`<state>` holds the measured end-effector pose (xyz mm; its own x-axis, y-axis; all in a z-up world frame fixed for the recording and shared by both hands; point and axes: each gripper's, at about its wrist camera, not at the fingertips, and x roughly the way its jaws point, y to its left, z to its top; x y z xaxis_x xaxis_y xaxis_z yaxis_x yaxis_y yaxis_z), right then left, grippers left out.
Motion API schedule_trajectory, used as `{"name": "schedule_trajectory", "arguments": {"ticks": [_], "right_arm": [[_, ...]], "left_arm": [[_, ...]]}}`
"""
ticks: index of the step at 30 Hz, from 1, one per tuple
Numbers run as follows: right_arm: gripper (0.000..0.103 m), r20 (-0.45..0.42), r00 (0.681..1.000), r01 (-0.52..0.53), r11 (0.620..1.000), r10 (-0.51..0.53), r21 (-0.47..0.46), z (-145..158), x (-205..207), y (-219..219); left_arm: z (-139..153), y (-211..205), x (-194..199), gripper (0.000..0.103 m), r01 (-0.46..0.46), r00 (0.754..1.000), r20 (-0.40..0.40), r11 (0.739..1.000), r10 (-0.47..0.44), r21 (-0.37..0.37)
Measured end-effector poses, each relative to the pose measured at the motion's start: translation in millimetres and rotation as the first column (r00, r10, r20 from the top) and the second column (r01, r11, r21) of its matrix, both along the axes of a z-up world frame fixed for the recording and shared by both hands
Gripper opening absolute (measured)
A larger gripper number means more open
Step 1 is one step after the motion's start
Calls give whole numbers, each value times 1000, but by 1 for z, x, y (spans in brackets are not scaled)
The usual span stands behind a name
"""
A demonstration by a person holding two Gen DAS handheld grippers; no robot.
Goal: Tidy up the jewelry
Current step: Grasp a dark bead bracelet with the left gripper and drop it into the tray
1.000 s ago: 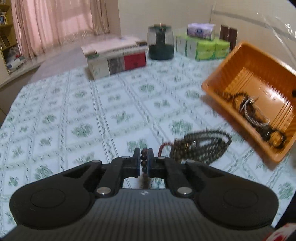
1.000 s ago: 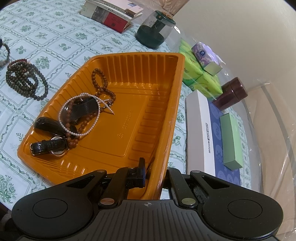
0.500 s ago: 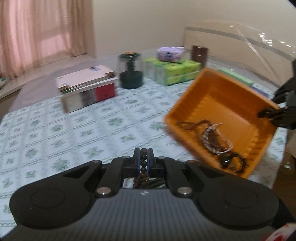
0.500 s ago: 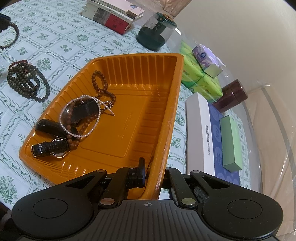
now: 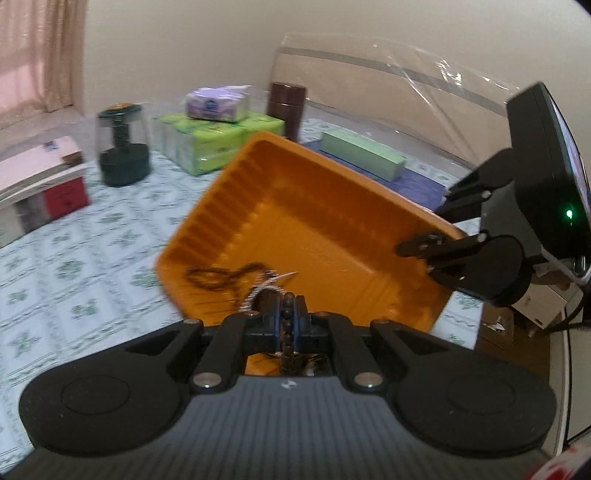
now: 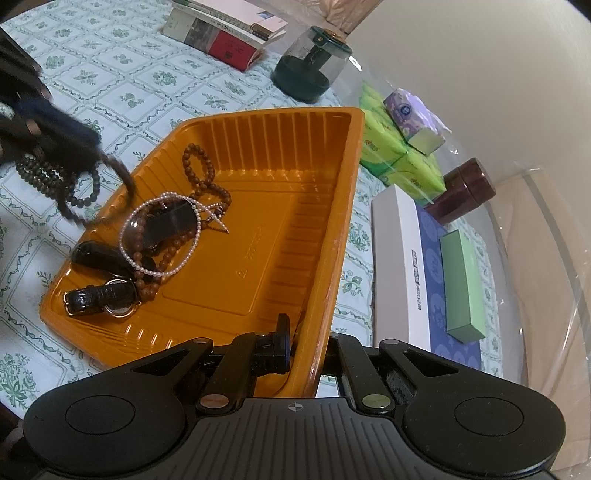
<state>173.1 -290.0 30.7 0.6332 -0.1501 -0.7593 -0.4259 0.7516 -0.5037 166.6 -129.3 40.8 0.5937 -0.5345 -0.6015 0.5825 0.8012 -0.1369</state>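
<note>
Left wrist view, bead bracelet (image 5: 287,325) pinched in left hand-held gripper (image 5: 288,326), above orange tray (image 5: 332,221)

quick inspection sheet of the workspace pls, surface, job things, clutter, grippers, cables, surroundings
surface: table under a green floral cloth
job's things: orange tray holding a pearl strand, brown beads and a black strap; dark bead coil on the cloth
clutter: books, tissue packs, brown jar, green box
grippers: left gripper shut on a bead bracelet; right gripper shut on the tray rim
cables: dark cable at the table's right
surroundings: wall, pink curtain
</note>
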Motion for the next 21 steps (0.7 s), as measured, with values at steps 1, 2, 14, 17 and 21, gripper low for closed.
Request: {"name": "schedule_trajectory", "arguments": {"ticks": [1, 2, 14, 17, 21], "right_arm": [[5, 0, 1000, 0, 1000, 0, 1, 0, 0, 0], [5, 0, 1000, 0, 1000, 0, 0, 0, 0, -1], [5, 0, 1000, 5, 1000, -5, 13, -1, 0, -2], [5, 0, 1000, 5, 1000, -5, 14, -1, 1, -3], [5, 0, 1000, 8, 1000, -8, 13, -1, 1, -3]], "left_arm": [[-1, -5, 0, 6, 10, 1000, -2, 1000, -10, -1], [-3, -9, 2, 6, 20, 1000, -5, 1000, -20, -2], [-14, -48, 9, 9, 104, 994, -22, 994, -103, 21], [-14, -39, 9, 19, 79, 997, -13, 997, -79, 8], [-12, -13, 12, 19, 17, 1000, -6, 1000, -17, 6]]}}
